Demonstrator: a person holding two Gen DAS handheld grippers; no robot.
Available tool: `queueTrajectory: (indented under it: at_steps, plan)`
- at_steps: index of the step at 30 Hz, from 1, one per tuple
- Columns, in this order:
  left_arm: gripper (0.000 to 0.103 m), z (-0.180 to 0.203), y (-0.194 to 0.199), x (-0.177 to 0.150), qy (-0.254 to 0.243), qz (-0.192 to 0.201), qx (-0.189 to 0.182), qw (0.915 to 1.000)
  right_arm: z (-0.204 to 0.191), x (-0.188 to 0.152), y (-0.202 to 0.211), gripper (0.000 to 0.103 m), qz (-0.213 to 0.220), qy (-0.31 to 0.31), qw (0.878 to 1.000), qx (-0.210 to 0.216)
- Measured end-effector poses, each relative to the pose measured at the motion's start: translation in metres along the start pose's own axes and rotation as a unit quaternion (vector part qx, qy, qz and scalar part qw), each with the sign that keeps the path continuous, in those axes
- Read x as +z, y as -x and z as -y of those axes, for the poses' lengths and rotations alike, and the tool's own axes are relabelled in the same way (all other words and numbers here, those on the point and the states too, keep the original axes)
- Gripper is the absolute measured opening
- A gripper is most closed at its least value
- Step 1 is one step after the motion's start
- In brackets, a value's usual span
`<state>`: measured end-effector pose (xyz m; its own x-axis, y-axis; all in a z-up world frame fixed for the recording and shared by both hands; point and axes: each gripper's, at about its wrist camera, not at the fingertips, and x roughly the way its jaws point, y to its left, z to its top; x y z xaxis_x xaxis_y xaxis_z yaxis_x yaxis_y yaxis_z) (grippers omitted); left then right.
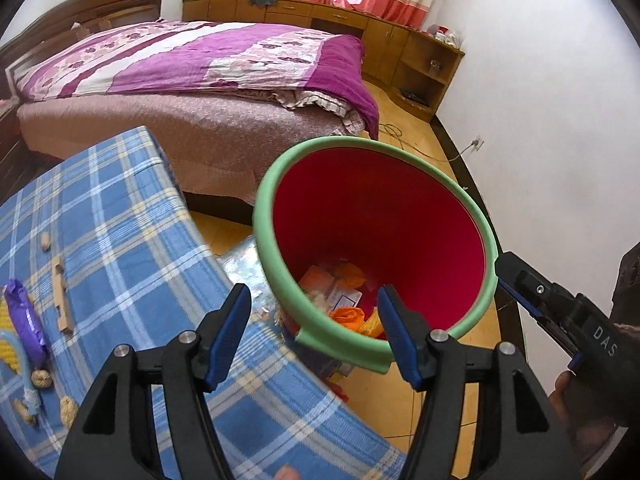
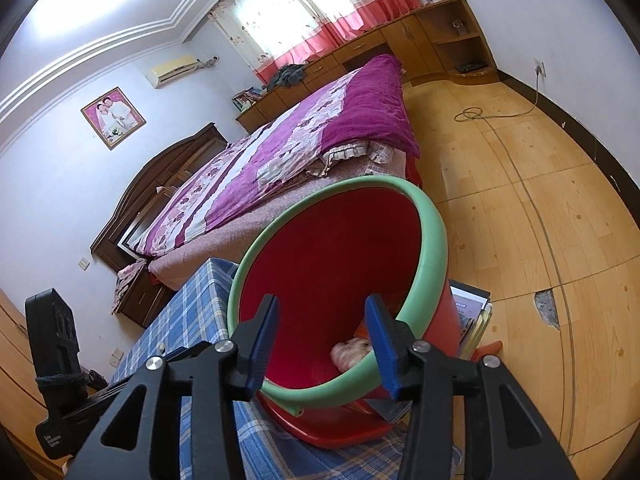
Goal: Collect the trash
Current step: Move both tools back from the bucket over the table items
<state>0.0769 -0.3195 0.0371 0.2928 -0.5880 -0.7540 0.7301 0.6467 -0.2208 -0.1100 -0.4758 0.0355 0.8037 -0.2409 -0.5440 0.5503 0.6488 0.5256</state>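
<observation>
A red bin with a green rim (image 1: pixel 360 145) (image 2: pixel 433 236) stands tilted beside the table with the blue checked cloth (image 1: pixel 120 220). At its bottom lie orange wrappers (image 1: pixel 346 314) and a pale crumpled piece (image 2: pixel 352 350). My left gripper (image 1: pixel 313 296) stands open over the near rim, with nothing between its pads. My right gripper (image 2: pixel 323 304) is open at the bin's mouth, and its fingers (image 1: pixel 520 280) show next to the rim's right side. On the cloth to the left lie a purple wrapper (image 1: pixel 25 320), nut shells (image 1: pixel 42 378) and a wooden piece (image 1: pixel 60 300).
A bed with a purple quilt (image 1: pixel 200 60) fills the room behind the bin. Wooden cabinets (image 1: pixel 420 56) run along the far wall. A cable (image 2: pixel 472 114) trails across the wooden floor. Papers and books (image 2: pixel 472 308) lie under the bin.
</observation>
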Motion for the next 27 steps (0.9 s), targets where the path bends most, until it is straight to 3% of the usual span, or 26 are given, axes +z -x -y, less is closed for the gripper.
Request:
queueTrajectory:
  at_steps: [13, 27]
  plan:
    - [0.065, -0.028, 0.039, -0.013, 0.019, 0.033, 0.035, 0.9987, -0.024, -0.008, 0.009, 0.052, -0.006, 0.020, 1.000, 0.010]
    - [0.065, -0.071, 0.076, -0.037, 0.054, 0.049, 0.078, 0.9943, -0.072, -0.030, 0.002, 0.054, -0.042, 0.059, 0.997, 0.040]
